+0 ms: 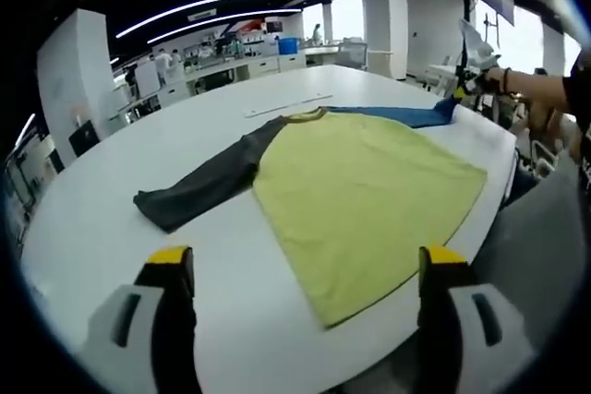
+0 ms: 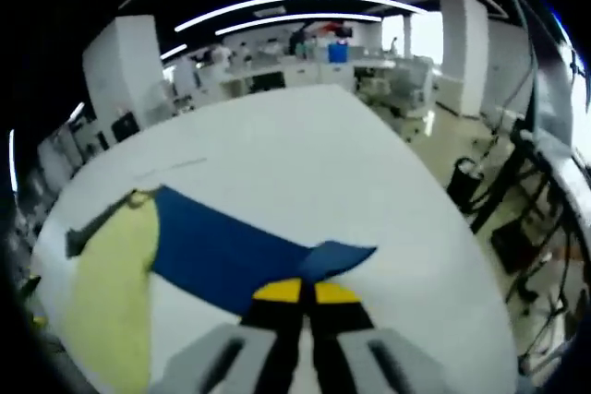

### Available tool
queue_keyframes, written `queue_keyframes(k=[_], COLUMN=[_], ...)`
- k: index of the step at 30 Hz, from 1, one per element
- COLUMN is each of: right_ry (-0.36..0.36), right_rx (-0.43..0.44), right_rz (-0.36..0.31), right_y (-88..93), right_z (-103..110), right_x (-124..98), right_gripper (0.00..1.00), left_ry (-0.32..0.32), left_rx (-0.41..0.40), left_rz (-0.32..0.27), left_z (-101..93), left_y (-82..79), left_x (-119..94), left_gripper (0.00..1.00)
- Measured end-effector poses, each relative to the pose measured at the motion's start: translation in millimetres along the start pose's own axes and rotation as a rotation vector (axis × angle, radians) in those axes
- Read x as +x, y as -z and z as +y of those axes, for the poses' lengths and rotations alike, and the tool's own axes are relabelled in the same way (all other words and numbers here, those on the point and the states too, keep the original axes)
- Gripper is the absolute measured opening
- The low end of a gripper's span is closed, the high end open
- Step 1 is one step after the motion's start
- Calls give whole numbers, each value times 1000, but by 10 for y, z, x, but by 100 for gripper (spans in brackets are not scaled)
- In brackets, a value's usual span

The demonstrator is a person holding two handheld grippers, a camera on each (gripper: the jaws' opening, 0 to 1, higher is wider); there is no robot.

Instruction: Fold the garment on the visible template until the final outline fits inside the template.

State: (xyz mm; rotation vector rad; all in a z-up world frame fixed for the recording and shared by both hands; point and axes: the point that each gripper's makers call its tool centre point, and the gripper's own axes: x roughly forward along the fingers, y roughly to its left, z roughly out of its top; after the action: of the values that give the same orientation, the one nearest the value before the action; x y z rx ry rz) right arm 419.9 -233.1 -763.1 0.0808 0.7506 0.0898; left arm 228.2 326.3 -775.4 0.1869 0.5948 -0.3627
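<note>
Lying flat, yellow-green garment (image 1: 365,196), sleeves spread

The right gripper (image 2: 300,294) has its yellow-tipped fingers (image 2: 277,291) pressed together on the cuff of the blue sleeve (image 2: 231,256). This sleeve lies flat on the white counter (image 2: 305,163) and reaches from the gripper to the garment's yellow body (image 2: 115,283), with the dark sleeve (image 2: 92,228) beyond it.

White table (image 1: 231,320) bare around shirt (image 1: 360,191), open room in front of left gripper (image 1: 305,274). Table past blue sleeve (image 2: 231,251) bare. Desks (image 2: 305,66) well beyond far edge.
</note>
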Motion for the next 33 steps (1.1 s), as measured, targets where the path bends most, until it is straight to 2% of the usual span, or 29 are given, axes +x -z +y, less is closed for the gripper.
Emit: queue_keyframes(k=[10, 17, 19, 22, 33], right_ry=[-90, -93, -108, -122, -189], right_rx=[-38, -116, -123, -135, -183], right_rz=[-10, -11, -16, -15, -28], right_y=[-204, -331, -448, -495, -645], right_z=[564, 837, 841, 907, 1423], right_x=[69, 131, 214, 258, 299], right_gripper=[0, 0, 0, 0, 0], left_ry=[-5, -20, -22, -21, -16], left_rx=[-14, -17, -7, 1, 7], left_rz=[8, 1, 4, 11, 16], left_z=[23, -85, -113, -136, -183], left_y=[68, 0, -15, -22, -50], left_x=[-38, -77, -84, -85, -86], left_gripper=[99, 99, 99, 99, 99])
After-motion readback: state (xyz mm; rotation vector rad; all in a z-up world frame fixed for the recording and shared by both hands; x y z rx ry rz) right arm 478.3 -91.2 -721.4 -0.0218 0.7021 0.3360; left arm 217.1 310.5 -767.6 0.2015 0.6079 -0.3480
